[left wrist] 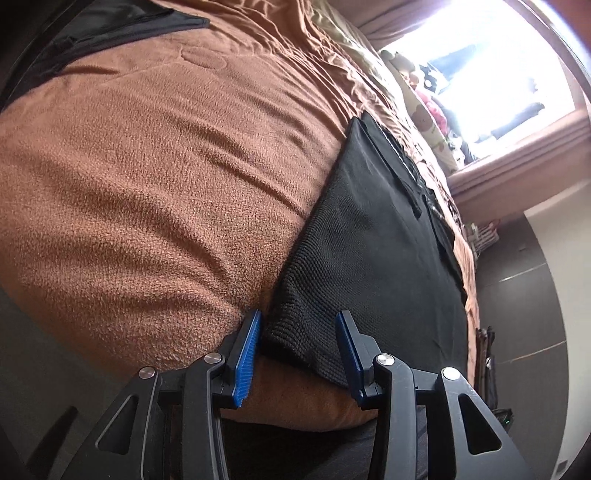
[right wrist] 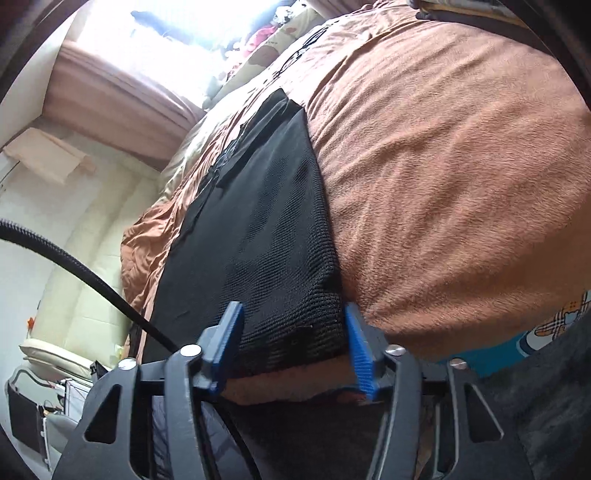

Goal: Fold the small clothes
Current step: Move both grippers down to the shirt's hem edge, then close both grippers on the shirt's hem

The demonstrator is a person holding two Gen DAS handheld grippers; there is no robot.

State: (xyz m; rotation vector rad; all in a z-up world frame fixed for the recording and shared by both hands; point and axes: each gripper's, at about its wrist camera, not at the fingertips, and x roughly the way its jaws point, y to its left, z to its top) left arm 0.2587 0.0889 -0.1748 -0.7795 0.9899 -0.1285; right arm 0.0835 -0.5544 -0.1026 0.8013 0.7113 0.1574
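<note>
A black mesh garment (left wrist: 373,251) lies flat on a brown fleece blanket (left wrist: 147,166), stretching away from me. My left gripper (left wrist: 299,321) is open, its blue pads straddling the garment's near left corner at the bed edge. In the right wrist view the same garment (right wrist: 258,229) lies on the blanket (right wrist: 443,166). My right gripper (right wrist: 293,314) is open, its blue pads on either side of the garment's near right corner. Neither gripper holds the cloth.
Another dark garment (left wrist: 103,33) lies at the far left of the bed. Pillows and soft toys (left wrist: 424,107) sit by a bright window (left wrist: 498,74). A black cable (right wrist: 74,262) crosses the right wrist view. Dark floor (left wrist: 524,295) lies beside the bed.
</note>
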